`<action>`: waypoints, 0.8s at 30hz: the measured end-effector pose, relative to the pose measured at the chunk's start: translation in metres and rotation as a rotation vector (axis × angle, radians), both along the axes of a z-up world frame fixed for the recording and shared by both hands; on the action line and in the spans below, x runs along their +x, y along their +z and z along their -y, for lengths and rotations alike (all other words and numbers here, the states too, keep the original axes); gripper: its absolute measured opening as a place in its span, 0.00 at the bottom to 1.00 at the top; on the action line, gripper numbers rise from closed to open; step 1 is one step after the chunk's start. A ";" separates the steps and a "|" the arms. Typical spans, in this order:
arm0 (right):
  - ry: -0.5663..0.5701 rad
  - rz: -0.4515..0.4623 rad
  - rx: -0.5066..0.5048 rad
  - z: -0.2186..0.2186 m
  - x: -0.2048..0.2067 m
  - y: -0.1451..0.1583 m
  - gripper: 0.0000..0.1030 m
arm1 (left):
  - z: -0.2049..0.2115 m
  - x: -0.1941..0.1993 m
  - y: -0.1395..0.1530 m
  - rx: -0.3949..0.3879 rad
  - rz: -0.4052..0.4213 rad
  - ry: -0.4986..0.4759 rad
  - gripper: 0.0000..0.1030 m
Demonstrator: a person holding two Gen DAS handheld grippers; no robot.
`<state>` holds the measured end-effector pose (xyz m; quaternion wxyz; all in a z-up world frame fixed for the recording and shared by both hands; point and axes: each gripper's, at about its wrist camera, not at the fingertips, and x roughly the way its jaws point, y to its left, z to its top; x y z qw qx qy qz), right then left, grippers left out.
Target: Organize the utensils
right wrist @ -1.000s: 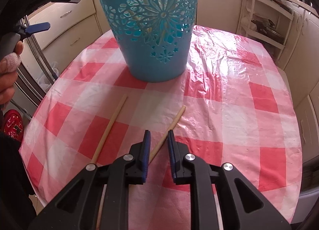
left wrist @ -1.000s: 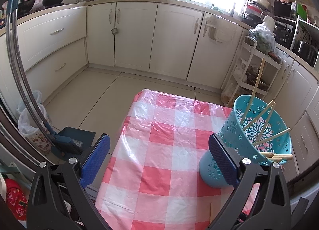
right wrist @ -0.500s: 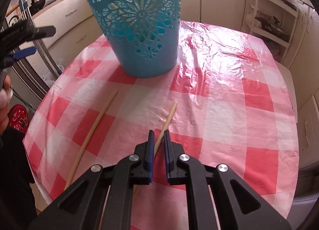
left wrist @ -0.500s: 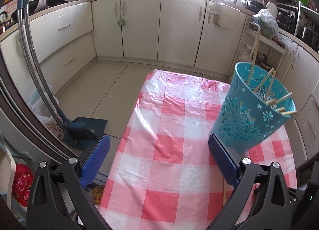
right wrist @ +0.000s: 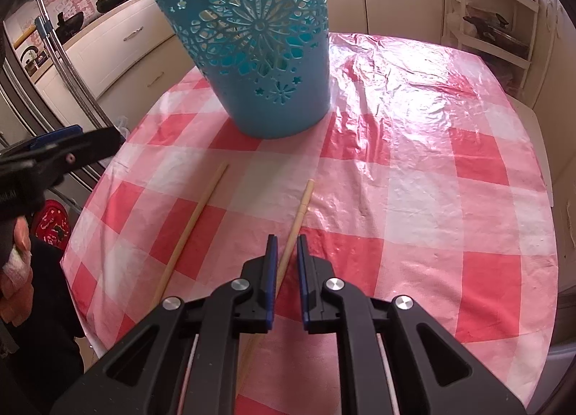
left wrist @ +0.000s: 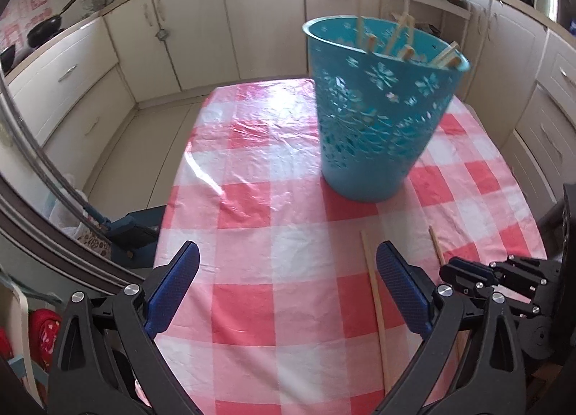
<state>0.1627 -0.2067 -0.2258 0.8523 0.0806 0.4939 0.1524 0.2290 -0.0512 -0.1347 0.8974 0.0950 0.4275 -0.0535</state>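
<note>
R gripper (right wrist: pixel 287 246): blue-padded jaws nearly together, a thin pale wooden chopstick (right wrist: pixel 301 208) running up between them; pads sit v. close on either side of it, but real squeeze can't be told from this view. The stick lies flat on the glossy pink-and-white checked plastic tablecloth (right wrist: pixel 414 170), far tip pointing twd the basket.

L gripper (left wrist: pixel 284 285): jaws wide apart, nothing between them, hanging over the cloth near its front edge. Just beside its right-hand pad lies a second pale wooden chopstick (left wrist: pixel 374 292), flat on the cloth, roughly parallel w/ the first and well apart from it. Same stick shows in the R wrist view at (right wrist: pixel 196 219).

Further out: turquoise plastic basket with cut-out flower pattern (left wrist: pixel 374 120) stands upright on the cloth, beyond both sticks; several more wooden sticks (left wrist: pixel 370 41) poke up inside past its rim.

Around the table: cream kitchen cabinets (left wrist: pixel 259 19), black pan (left wrist: pixel 43 28) on the counter at left. A person's hand (right wrist: pixel 16 271) shows at the left edge of the R wrist view.
</note>
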 end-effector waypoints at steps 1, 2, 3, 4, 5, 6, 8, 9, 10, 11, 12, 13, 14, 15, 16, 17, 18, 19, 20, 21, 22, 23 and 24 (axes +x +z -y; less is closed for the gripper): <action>0.000 0.002 -0.001 0.000 -0.001 -0.001 0.11 | 0.008 0.003 -0.005 0.016 -0.012 -0.019 0.92; -0.002 0.002 -0.004 0.000 -0.001 -0.001 0.11 | 0.015 0.006 -0.011 0.035 -0.026 -0.036 0.92; -0.005 0.002 -0.004 0.000 0.000 -0.001 0.11 | 0.020 0.009 -0.016 0.046 -0.038 -0.043 0.90; -0.008 0.003 -0.002 0.001 0.001 -0.001 0.11 | 0.024 0.012 -0.021 0.050 -0.049 -0.051 0.87; -0.012 0.003 0.001 0.001 0.002 -0.002 0.11 | 0.028 0.014 -0.024 0.051 -0.057 -0.057 0.86; -0.012 0.006 -0.001 0.000 0.003 -0.002 0.11 | 0.032 0.016 -0.028 0.056 -0.063 -0.061 0.82; -0.003 0.017 -0.018 -0.003 0.003 -0.002 0.11 | 0.037 0.020 -0.035 0.059 -0.078 -0.071 0.70; 0.001 0.022 -0.028 -0.005 0.003 -0.002 0.11 | 0.040 0.022 -0.040 0.056 -0.094 -0.080 0.59; 0.006 0.027 -0.037 -0.007 0.003 -0.001 0.11 | 0.041 0.023 -0.044 0.053 -0.107 -0.085 0.46; 0.006 0.030 -0.040 -0.008 0.003 -0.001 0.11 | 0.043 0.024 -0.050 0.049 -0.124 -0.093 0.42; 0.006 0.032 -0.040 -0.009 0.003 -0.001 0.11 | 0.045 0.025 -0.055 0.044 -0.137 -0.100 0.28; 0.005 0.033 -0.038 -0.008 0.003 -0.002 0.11 | 0.045 0.022 -0.056 0.032 -0.120 -0.111 0.19; 0.003 0.034 -0.036 -0.008 0.004 -0.002 0.11 | 0.047 0.021 -0.057 0.048 -0.115 -0.119 0.12; 0.003 0.036 -0.036 -0.008 0.004 -0.002 0.11 | 0.048 0.021 -0.061 0.048 -0.135 -0.134 0.00; 0.004 0.037 -0.039 -0.009 0.005 -0.002 0.11 | 0.047 0.020 -0.063 0.038 -0.137 -0.139 0.00; 0.004 0.039 -0.040 -0.009 0.005 -0.002 0.11 | 0.047 0.019 -0.063 0.036 -0.138 -0.146 0.00; 0.005 0.041 -0.040 -0.009 0.005 -0.002 0.11 | 0.046 0.018 -0.061 0.013 -0.150 -0.161 0.00; 0.003 0.043 -0.041 -0.009 0.004 -0.002 0.11 | 0.044 0.017 -0.058 -0.020 -0.162 -0.174 0.00; 0.003 0.043 -0.038 -0.009 0.004 -0.002 0.11 | 0.042 0.014 -0.054 -0.038 -0.163 -0.186 0.00; 0.003 0.042 -0.036 -0.008 0.004 -0.002 0.11 | 0.039 0.011 -0.047 -0.052 -0.156 -0.200 0.00; 0.002 0.041 -0.033 -0.008 0.004 -0.002 0.11 | 0.036 0.007 -0.038 -0.068 -0.145 -0.214 0.00; 0.000 0.039 -0.030 -0.008 0.004 -0.002 0.11 | 0.033 0.004 -0.031 -0.088 -0.137 -0.223 0.00; -0.002 0.038 -0.026 -0.007 0.004 -0.002 0.11 | 0.028 0.001 -0.022 -0.125 -0.131 -0.233 0.00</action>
